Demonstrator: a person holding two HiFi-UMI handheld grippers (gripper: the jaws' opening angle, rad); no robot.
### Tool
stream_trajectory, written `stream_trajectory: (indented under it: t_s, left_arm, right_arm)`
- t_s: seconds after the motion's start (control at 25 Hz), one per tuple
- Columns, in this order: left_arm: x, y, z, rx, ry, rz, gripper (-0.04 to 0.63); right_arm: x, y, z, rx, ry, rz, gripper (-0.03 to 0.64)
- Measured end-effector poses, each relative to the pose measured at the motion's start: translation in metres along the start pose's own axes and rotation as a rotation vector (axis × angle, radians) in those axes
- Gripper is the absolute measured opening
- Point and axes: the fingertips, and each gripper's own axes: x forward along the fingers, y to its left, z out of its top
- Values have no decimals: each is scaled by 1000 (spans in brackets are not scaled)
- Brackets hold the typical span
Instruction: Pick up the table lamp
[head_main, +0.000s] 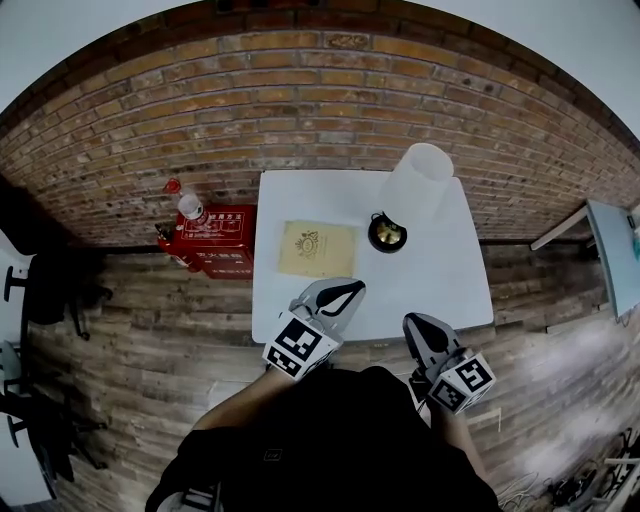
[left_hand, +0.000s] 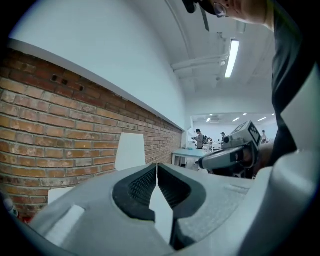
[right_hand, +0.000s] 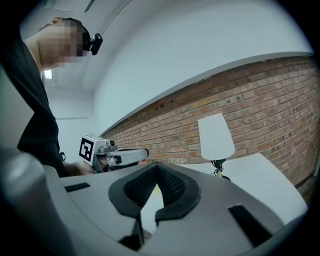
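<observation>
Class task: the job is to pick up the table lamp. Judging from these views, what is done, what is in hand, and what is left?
Done: nothing yet. The lamp stands upright at the far side of the table, untouched.
In hand: nothing. The left gripper and right gripper are at the table's near edge, jaws shut and empty.
Left: reach the lamp, open the jaws, grip it and lift it.

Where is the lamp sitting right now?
In the head view, the table lamp stands on the far right part of the white table, close to the brick wall, just right of the tan sheet.
</observation>
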Motion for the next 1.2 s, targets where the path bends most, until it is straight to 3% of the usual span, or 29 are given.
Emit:
stream_trajectory:
  t_s: [0.12, 0.36, 0.68, 0.84, 1.2]
  left_arm:
    - [19, 11, 4, -8, -2, -1, 8]
    - [53, 24, 8, -23, 10, 26, 8]
    - [101, 28, 3, -84, 52, 99, 9]
    - [126, 15, -7, -50, 91, 118, 9]
    - [169, 18, -17, -50, 90, 125, 31]
  right_arm:
    - [6, -23, -6, 7, 37, -16, 14]
    - [20, -70, 6, 7, -1, 9, 12]
    - [19, -106, 30, -4, -1, 92, 14]
    - [8, -122, 24, 6, 20, 128, 12]
    - [0, -165, -5, 110, 74, 66, 14]
